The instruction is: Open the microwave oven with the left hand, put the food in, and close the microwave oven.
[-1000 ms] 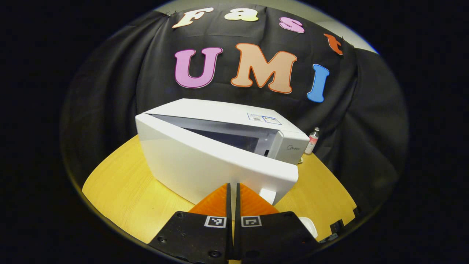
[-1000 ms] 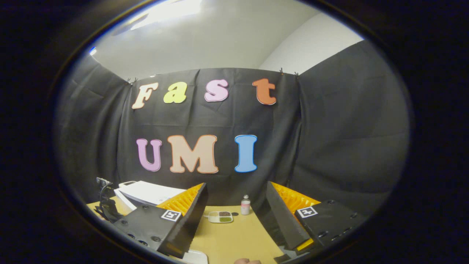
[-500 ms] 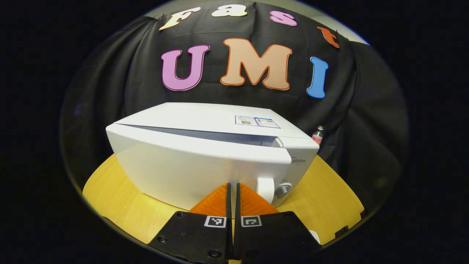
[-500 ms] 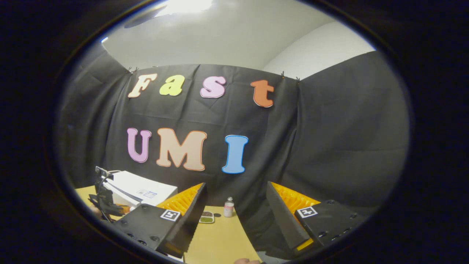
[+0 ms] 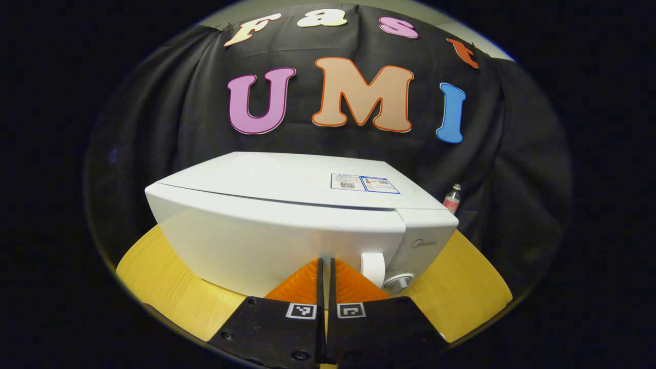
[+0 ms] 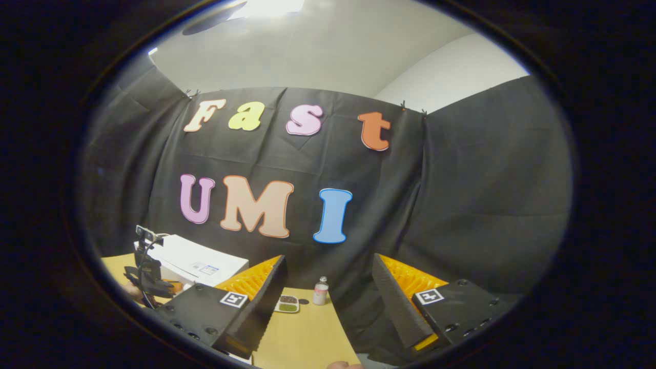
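Note:
The white microwave (image 5: 266, 230) stands on the yellow table (image 5: 461, 277) with its door flush against the body, leaving just a thin seam along the top. Its inside is hidden. My left gripper (image 5: 324, 262) is shut with nothing in it, and its tips rest against the door front just left of the white door handle (image 5: 372, 267). In the right gripper view the microwave (image 6: 195, 261) sits low at the left with the left gripper (image 6: 146, 274) in front of it. My right gripper (image 6: 329, 266) is held open in the air, with nothing between its fingers.
A small white dish (image 6: 287, 304) with brown and green contents and a small bottle (image 6: 321, 290) stand on the table (image 6: 307, 333) near the back cloth. The bottle (image 5: 452, 199) is right of the microwave. A round dial (image 5: 398, 281) sits under the handle.
The microwave door has swung from ajar to flush with the body, with my shut left gripper moving forward against it. The right gripper has stayed open and has barely moved.

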The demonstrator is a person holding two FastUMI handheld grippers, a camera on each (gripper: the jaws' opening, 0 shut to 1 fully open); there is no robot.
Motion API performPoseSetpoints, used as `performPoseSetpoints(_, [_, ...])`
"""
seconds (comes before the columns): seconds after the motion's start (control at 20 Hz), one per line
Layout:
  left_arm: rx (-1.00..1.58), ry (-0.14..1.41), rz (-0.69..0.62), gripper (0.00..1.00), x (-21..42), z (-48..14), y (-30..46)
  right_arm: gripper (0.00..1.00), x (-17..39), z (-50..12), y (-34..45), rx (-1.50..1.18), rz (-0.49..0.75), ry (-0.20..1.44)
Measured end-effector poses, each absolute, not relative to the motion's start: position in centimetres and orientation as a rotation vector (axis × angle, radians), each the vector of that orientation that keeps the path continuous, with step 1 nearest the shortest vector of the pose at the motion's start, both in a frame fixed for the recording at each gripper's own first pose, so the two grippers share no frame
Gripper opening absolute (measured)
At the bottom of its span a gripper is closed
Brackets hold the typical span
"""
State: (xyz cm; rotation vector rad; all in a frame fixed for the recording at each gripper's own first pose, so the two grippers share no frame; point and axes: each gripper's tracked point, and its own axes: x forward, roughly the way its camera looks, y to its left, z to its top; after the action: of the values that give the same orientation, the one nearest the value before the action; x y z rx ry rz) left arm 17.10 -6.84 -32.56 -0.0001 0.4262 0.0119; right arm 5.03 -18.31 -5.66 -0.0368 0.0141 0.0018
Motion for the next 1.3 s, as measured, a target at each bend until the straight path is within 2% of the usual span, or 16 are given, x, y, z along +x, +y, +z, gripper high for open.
performPoseSetpoints(0.05, [-0.021, 0.455, 0.027, 0.0, 16.6, -33.1, -6.8, 0.96, 5.1, -5.8, -18.2, -0.039, 0.004, 0.015])
performPoseSetpoints(0.25, [0.021, 0.405, -0.017, 0.01, 16.8, -31.4, -7.7, 0.96, 4.5, -5.6, -17.7, -0.046, 0.005, 0.006])
performPoseSetpoints(0.55, [0.06, 0.196, -0.071, 0.0, 14.6, -19.4, -8.2, 0.96, 4.7, -4.6, -15.2, 0.011, 0.019, -0.015])
performPoseSetpoints(0.7, [0.024, 0.194, -0.035, 0.0, 12.4, -14.9, -6.4, 0.96, 4.5, -4.0, -12.7, 0.028, 0.047, -0.023])
performPoseSetpoints(0.9, [0.023, 0.109, -0.024, 0.02, 9.7, -8.4, -3.7, 0.96, 4.8, -2.7, -8.7, 0.057, 0.094, -0.034])
performPoseSetpoints(0.95, [0.042, 0.099, -0.035, 0.09, 8.8, -7.6, -3.5, 0.96, 4.8, -2.5, -7.8, 0.064, 0.104, -0.034])
performPoseSetpoints(1.15, [0.14, 0.033, -0.064, 0.8, 5.8, -3.5, -2.9, 0.96, 4.0, -1.8, -4.6, 0.092, 0.139, -0.034])
performPoseSetpoints(1.25, [0.156, 0.005, -0.065, 0.97, 4.6, -2.5, -2.7, 0.96, 3.4, -1.7, -3.2, 0.106, 0.15, -0.033])
performPoseSetpoints(1.3, [0.159, 0.009, -0.073, 0.97, 3.9, -2.5, -2.6, 0.96, 3.0, -1.6, -2.5, 0.113, 0.157, -0.029])
